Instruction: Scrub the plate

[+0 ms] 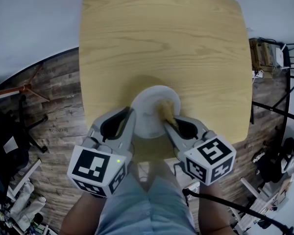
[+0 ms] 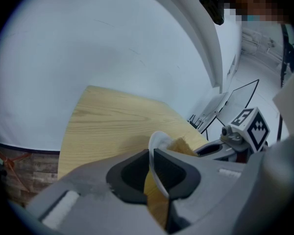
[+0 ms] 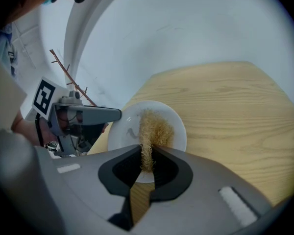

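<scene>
White, the plate sits near the front edge of the wooden worktop, its rim clenched in the jaws of the left gripper. The right gripper has its jaws clamped on a straw-coloured fibrous scrubber resting on the plate.

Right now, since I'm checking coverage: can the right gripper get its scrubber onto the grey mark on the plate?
Probably yes. The right gripper holds the scrubber on the plate, and the grey mark lies bare just beside it.
</scene>
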Motion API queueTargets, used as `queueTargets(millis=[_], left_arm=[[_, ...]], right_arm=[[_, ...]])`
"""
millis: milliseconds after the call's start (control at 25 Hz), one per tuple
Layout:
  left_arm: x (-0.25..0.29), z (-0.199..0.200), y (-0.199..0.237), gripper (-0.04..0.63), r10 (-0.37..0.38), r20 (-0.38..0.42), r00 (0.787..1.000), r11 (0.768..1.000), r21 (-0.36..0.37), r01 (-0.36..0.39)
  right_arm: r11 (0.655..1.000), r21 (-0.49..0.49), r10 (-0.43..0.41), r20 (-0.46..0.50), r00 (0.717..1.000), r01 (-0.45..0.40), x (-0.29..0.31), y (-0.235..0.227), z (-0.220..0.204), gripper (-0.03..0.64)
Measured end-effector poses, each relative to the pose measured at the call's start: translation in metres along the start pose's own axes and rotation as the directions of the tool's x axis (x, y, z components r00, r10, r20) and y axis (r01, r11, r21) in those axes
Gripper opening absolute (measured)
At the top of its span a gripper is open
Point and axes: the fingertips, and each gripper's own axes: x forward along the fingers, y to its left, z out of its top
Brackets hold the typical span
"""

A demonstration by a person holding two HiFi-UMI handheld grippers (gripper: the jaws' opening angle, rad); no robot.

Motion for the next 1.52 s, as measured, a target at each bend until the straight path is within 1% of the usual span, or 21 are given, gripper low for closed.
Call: queueTargets(millis=[200, 400, 480, 640, 720, 840, 1080, 1280, 1400, 1520], left_arm=[[-0.001, 0.003, -0.003, 0.054, -0.008, 0.005, 1.0, 1.0, -0.006, 0.008], [-0.004, 0.001, -0.002, 0.054, -0.017, 0.013, 1.0, 1.0, -0.013, 0.018], [-0.004, 0.001, -0.001, 0.054, -0.019, 0.012, 1.0, 1.0, -0.02, 0.019], [-0.005, 0.002, -0.003, 0.054, -0.001, 0.008, 1.0, 0.998, -0.069, 0.002], [-0.005, 0.002, -0.002, 0.054, 0.002, 0.011, 1.0, 0.998, -0.069, -0.002], [-0.003, 0.002, 0.004, 0.052, 0.005, 0.025, 1.0, 0.999, -0.047, -0.004], [0.001, 0.004, 0.007, 0.051, 0.011, 0.028, 1.0, 0.998, -0.059, -0.01], [0.001, 0.005, 0.013, 0.051, 0.025, 0.032, 0.999, 0.998, -0.06, -0.023], [0.001, 0.006, 0.016, 0.051, 0.036, 0.033, 0.999, 0.998, -0.05, -0.035], [0.001, 0.001, 0.02, 0.052, 0.046, 0.027, 0.999, 0.998, -0.042, -0.045]], right_arm=[[1.0, -0.013, -0.021, 0.01, 1.0, 0.021, 0.002, -0.007, 0.012, 0.04], [0.999, -0.045, -0.023, 0.022, 0.999, 0.024, 0.012, -0.002, 0.028, 0.04], [0.998, -0.06, -0.011, 0.031, 0.999, 0.013, 0.015, 0.004, 0.036, 0.04], [0.995, -0.095, 0.033, 0.044, 0.998, -0.029, 0.019, 0.023, 0.046, 0.04], [0.993, -0.107, 0.053, 0.046, 0.998, -0.048, 0.021, 0.033, 0.046, 0.04], [0.99, -0.123, 0.078, 0.034, 0.996, -0.073, 0.025, 0.047, 0.039, 0.04], [0.986, -0.116, 0.124, 0.015, 0.992, -0.122, 0.025, 0.064, 0.02, 0.04], [0.983, -0.105, 0.15, -0.041, 0.988, -0.154, 0.024, 0.073, -0.002, 0.04], [0.983, -0.085, 0.155, -0.066, 0.986, -0.161, 0.022, 0.077, -0.016, 0.04], [0.984, -0.081, 0.151, -0.069, 0.986, -0.156, 0.024, 0.077, -0.023, 0.04]])
